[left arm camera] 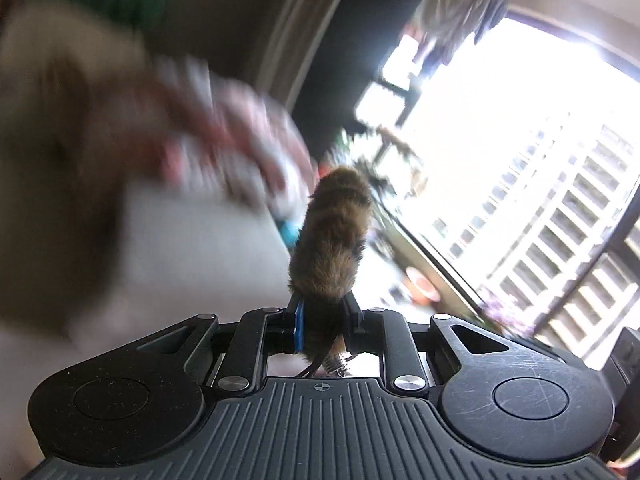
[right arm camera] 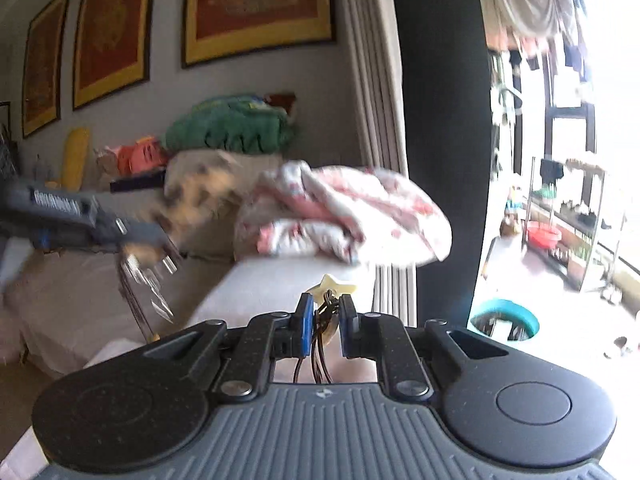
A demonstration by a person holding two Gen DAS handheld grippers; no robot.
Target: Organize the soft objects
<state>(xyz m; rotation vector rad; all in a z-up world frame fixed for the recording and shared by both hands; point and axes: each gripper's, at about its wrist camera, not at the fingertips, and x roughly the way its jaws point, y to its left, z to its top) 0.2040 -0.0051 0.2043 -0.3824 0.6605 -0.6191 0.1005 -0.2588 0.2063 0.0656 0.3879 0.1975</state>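
— Brown-and-tan fur is filling the left gripper (left arm camera: 320, 312): its jaws are pinching the base of a small furry toy (left arm camera: 334, 232), which is sticking up past the fingertips, with thin cords and a bit of metal hanging out below.

— And the right gripper (right arm camera: 323, 316)?

— Its blue-padded jaws are standing nearly together, clamping a bunch of dark cords; a pale star-shaped charm (right arm camera: 334, 285) is peeking out just beyond the tips.

— Is the left gripper showing up in the right wrist view?

— Yes, blurred, at the left edge, carrying that same furry toy above a grey-covered sofa (right arm camera: 256, 288).

— What is lying further back?

— A crumpled pink-and-white blanket (right arm camera: 344, 212) is resting on the sofa's far end. Behind it, a beige cushion (right arm camera: 224, 168) is bearing a folded green cloth (right arm camera: 228, 128), with an orange soft item and a yellow one just to its left, against the wall.

— And beyond that?

— Three red-and-gold framed pictures (right arm camera: 256, 4) are hanging on the wall. To the right, a bright balcony is showing a metal rack, a red basin (right arm camera: 544, 234) and a teal-rimmed bucket (right arm camera: 505, 320).
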